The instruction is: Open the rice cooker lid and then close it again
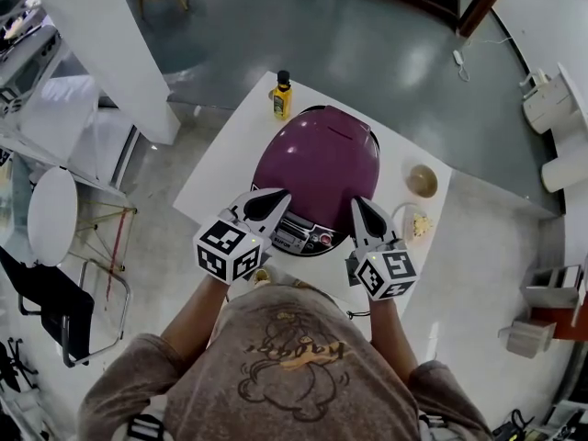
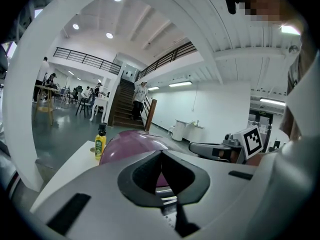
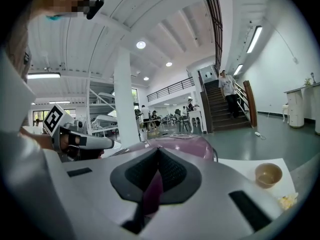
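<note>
- One purple rice cooker, lid down, mid-tabletop.
- Two grippers: left gripper and right gripper, fingers clenched, empty, at its front.
- One yellow bottle, one bowl.
- White tabletop; glossy grey floor, staircase.

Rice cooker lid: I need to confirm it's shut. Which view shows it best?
The head view: the whole purple rice cooker lid shows from above, lying closed. The left gripper view catches only part of its dome; the right gripper view, just its top.
</note>
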Demonstrator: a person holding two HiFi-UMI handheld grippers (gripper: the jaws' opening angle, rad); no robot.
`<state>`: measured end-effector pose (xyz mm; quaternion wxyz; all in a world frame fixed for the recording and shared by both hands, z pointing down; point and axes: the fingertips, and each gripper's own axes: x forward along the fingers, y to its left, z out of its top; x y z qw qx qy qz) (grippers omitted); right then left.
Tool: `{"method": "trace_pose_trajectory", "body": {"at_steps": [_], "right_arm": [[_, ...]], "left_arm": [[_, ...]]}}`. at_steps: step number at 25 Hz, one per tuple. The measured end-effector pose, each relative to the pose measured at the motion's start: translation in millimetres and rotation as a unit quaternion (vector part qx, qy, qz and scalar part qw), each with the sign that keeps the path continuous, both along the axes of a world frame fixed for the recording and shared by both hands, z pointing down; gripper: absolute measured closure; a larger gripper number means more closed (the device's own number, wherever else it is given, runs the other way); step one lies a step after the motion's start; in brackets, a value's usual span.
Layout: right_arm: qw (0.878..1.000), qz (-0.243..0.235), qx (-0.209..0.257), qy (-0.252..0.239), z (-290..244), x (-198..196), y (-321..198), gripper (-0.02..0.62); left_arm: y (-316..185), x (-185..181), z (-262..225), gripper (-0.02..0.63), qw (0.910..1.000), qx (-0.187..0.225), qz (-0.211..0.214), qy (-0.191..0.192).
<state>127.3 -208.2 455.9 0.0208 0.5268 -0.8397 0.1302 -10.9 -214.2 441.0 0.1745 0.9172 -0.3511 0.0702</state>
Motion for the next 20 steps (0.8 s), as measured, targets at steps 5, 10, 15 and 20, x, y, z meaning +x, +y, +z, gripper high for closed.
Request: {"method": "trace_pose_trajectory", "body": {"at_steps": [5, 10, 15, 20], "right_arm": [[1.000, -0.005, -0.003, 0.002, 1, -2, 0, 0.594], [1.000, -0.008, -0.005, 0.005, 2, -2, 1, 0.594], [1.000, -0.011, -0.006, 0.003, 3, -2, 2, 0.594], [1.000, -0.014, -0.006, 0.001, 3, -5, 2, 0.594]], "left_arm": [[6, -1, 7, 0.584, 0.9999, -0.013, 0.002, -0.010], [10, -1, 13, 0.584, 0.9997, -0.019, 0.004, -0.016], [15, 1, 18, 0.584, 0.9992, -0.025, 0.011, -0.027], [20, 1, 23, 0.584, 0.9985, -0.033, 0.016, -0.041]]}}
